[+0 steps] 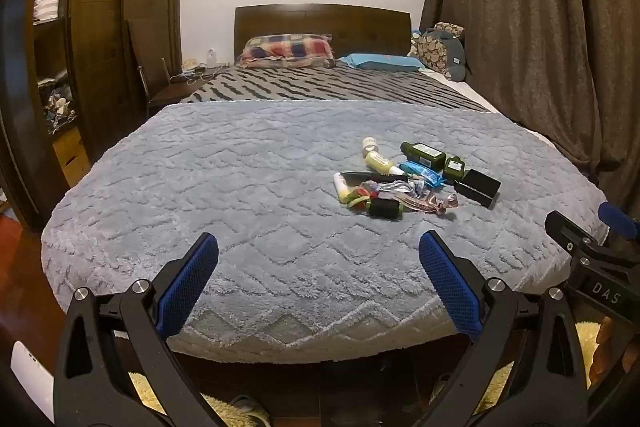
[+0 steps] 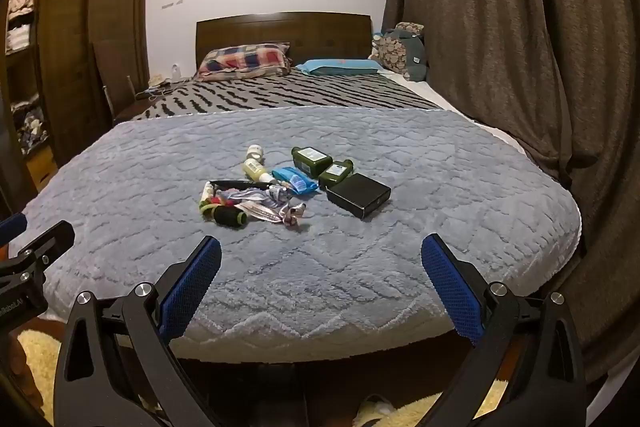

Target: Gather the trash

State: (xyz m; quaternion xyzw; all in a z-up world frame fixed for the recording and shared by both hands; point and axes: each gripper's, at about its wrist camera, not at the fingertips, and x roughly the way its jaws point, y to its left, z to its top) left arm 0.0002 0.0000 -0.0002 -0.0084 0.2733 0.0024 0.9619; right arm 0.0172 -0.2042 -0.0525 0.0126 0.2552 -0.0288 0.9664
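Beyond left gripper (image 1: 318, 249), left wrist view: trash pile (image 1: 404, 183) lying on grey blanket (image 1: 240, 167), forward-right of spread, empty jaws.
Right wrist view: right gripper (image 2: 321, 251) gaping empty; pile (image 2: 288, 183) sitting forward-left, stretching crosswise, seemingly nearer this hand.

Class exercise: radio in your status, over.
Left gripper open, right gripper open, both empty. Trash pile untouched on bed. Path clear.

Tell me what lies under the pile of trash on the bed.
The trash pile rests on a grey textured blanket; further back shows a striped cover. Whatever lies beneath the blanket is hidden.
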